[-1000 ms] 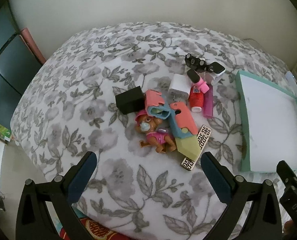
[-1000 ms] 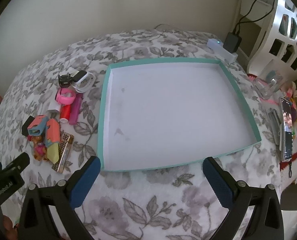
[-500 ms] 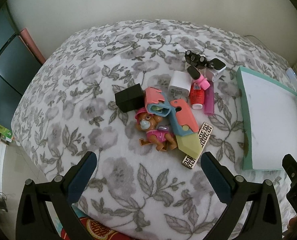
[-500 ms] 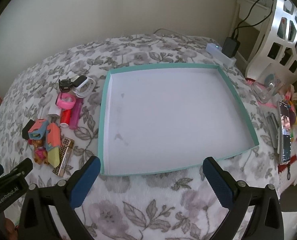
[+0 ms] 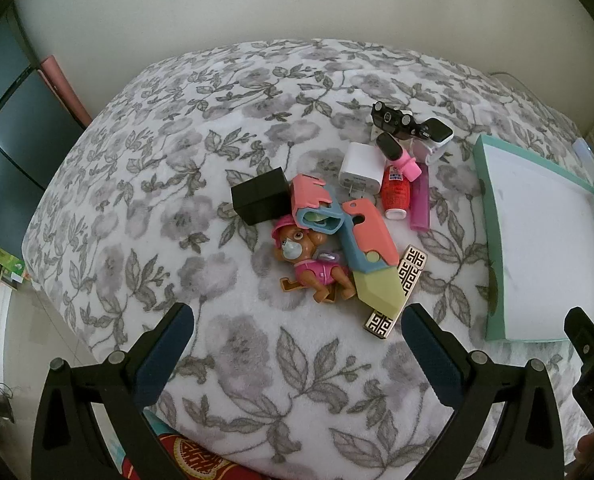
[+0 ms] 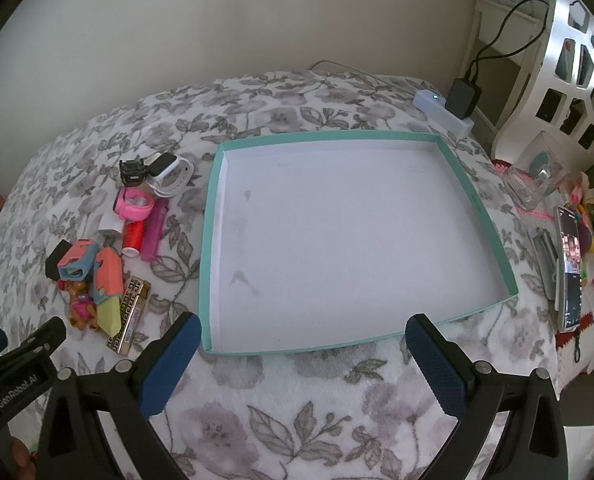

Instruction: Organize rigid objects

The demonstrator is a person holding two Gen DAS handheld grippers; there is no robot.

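the left tongs (image 5: 297,344) have drifted left, the tray (image 5: 482,184) sliding toward the view's right edge. both tongs, the right tongs (image 6: 301,354) too, hang spread and empty. the toy pile (image 5: 325,232) overlaps, so a grab might drag neighbours.

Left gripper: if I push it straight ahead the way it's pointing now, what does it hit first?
Probably the toy dog: it lies nearest on the centreline between the open fingers of the left gripper, with only bare floral blanket before it. Depth is hard to judge through the fisheye.

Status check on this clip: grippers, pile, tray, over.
Left gripper open, empty. Right gripper open, empty. Pile untouched on blanket; tray empty. Nothing in the way.
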